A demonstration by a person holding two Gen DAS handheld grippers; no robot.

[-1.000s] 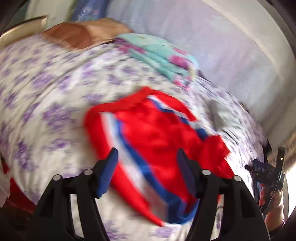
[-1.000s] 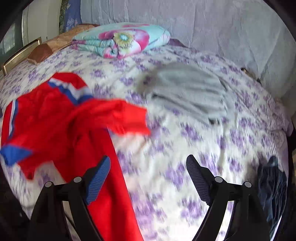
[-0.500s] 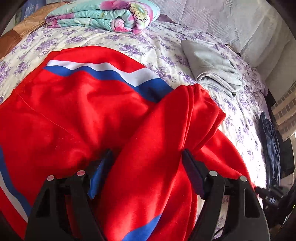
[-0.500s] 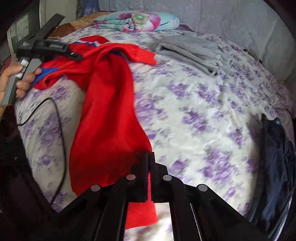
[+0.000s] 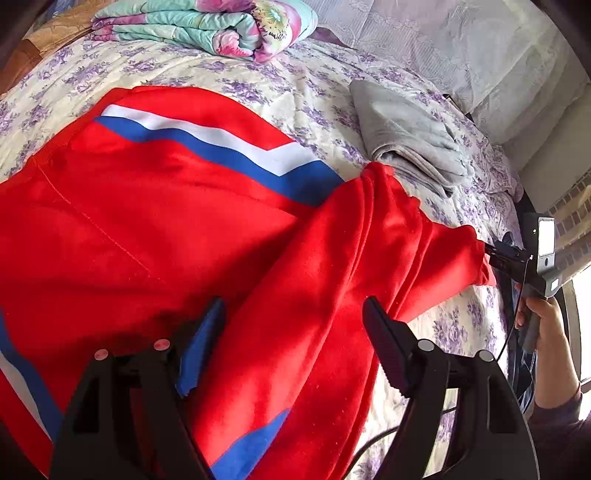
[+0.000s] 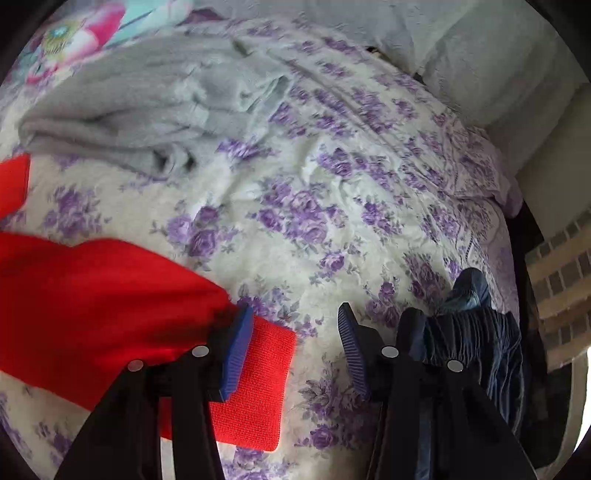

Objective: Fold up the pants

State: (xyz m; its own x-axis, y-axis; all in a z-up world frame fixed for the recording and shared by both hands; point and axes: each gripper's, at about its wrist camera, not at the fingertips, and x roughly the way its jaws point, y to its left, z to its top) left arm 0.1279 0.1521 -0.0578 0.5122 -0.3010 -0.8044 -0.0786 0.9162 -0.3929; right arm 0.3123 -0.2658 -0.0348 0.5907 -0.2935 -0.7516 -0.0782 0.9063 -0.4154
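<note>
1. The left gripper [image 5: 293, 343] stands with its jaws wide apart at the bottom of the left wrist view; a thick fold of the red pants [image 5: 155, 221] bulges up between the fingers, but whether the pads press on it cannot be told
2. The right gripper [image 6: 291, 350] sits at the bottom centre of the right wrist view, its jaws opening – the ribbed red cuff [image 6: 255, 384] lies flat on the bedspread under and just right of the left blue pad, and the right pad is clear of it
3. The pants, red with a white and blue stripe, fill the left and centre of the left wrist view, spread over the floral bedspread [image 5: 314, 96]; one leg runs toward the right edge, where the other gripper and the hand [image 5: 543, 314] holding it appear
4. A folded grey garment [image 5: 406, 136] lies in the upper right of that view – its near end just beside the red leg
5. A rolled floral blanket [image 5: 221, 26] rests at the top centre
6. A dark blue garment [image 6: 476, 332] lies at the lower right of the right wrist view, at the bed's edge
</note>
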